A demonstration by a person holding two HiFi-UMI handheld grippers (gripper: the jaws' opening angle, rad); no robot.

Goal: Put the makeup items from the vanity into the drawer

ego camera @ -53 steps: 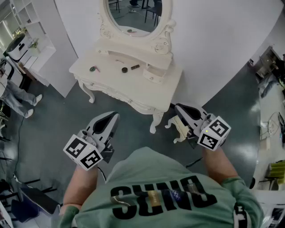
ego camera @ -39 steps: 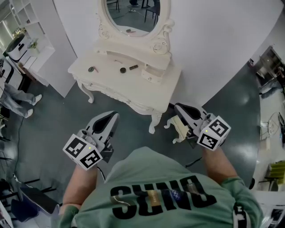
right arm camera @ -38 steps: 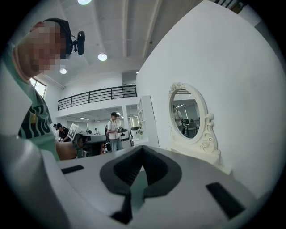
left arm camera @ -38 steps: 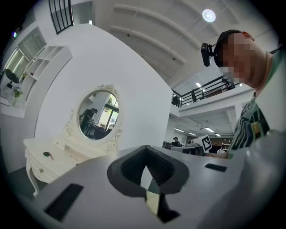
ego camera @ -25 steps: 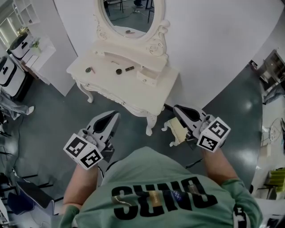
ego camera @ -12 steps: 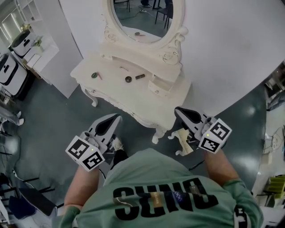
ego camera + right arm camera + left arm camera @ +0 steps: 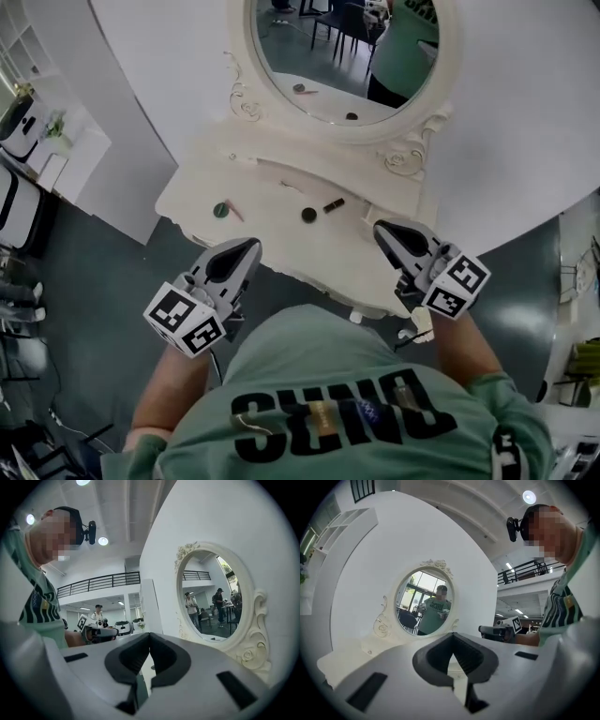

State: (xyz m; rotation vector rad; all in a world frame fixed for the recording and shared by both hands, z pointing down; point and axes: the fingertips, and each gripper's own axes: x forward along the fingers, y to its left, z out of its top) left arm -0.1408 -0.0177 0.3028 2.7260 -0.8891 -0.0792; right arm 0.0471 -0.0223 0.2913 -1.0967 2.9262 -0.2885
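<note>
A cream vanity (image 7: 272, 246) with an oval mirror (image 7: 342, 56) stands in front of me. On its top lie a green round item (image 7: 220, 210) with a pink stick (image 7: 233, 215) beside it, a black round compact (image 7: 308, 215) and a dark lipstick tube (image 7: 333, 204). My left gripper (image 7: 247, 246) hovers at the vanity's front edge, shut and empty. My right gripper (image 7: 380, 226) hangs over the right part of the top, also shut with nothing in it. Both gripper views look up at the mirror (image 7: 424, 604) (image 7: 213, 597). I cannot make out the drawer.
A white curved wall (image 7: 525, 112) rises behind the vanity. White shelving (image 7: 37, 150) stands at the left on the dark grey floor (image 7: 94, 309). Part of a cream stool (image 7: 419, 324) shows under my right gripper.
I have stepped up to the vanity: it and the mirror are larger and nearer, and both grippers now reach its front edge. Both stay shut.
</note>
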